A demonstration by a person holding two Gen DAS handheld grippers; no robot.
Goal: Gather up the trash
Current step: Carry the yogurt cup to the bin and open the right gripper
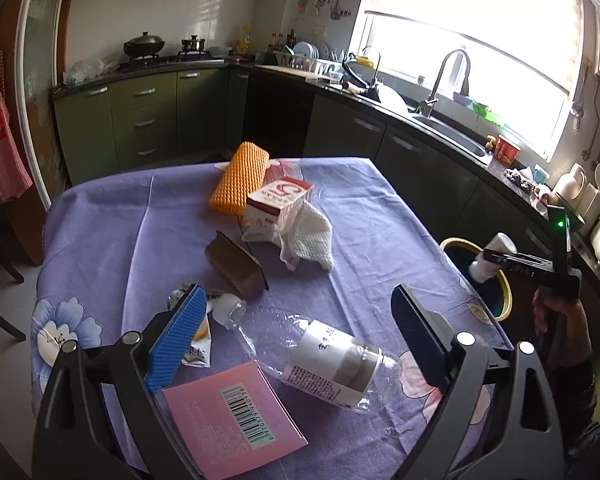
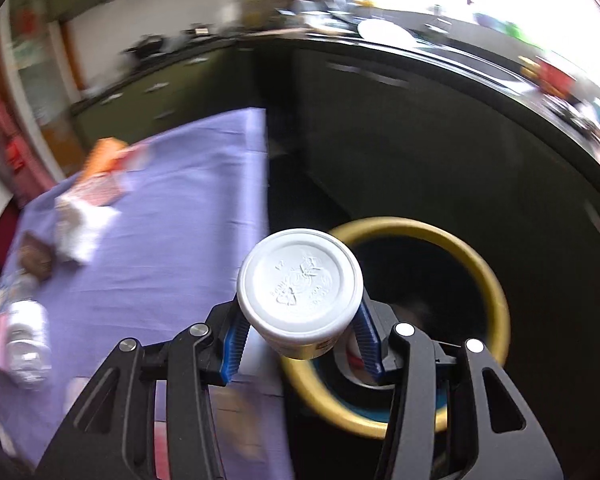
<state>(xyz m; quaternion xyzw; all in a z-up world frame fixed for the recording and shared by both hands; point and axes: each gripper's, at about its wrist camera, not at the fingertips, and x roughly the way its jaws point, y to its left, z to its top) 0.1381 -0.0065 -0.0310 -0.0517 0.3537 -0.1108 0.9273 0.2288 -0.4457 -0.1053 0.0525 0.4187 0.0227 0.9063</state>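
A white plastic cup (image 2: pixel 300 280) is clamped at its sides by the right gripper (image 2: pixel 300 344), held base-forward just beside the yellow-rimmed bin (image 2: pixel 496 292) off the worktop (image 1: pixel 140 216) edge. Likely light, stiff but crushable, slick; mid-wall hold is judged adequate. Left gripper (image 1: pixel 296 332) is spread open over a clear bottle (image 1: pixel 324 360), nothing held.

The left wrist view looks steeply down along the left tool (image 1: pixel 296 336) from close above the bench (image 1: pixel 140 232), facing the window and sink. The right wrist view looks down from just beside the bench (image 2: pixel 172 208) edge, onto the yellow-rimmed bin (image 2: pixel 488 276). Both views share the bench and the bin (image 1: pixel 452 245).
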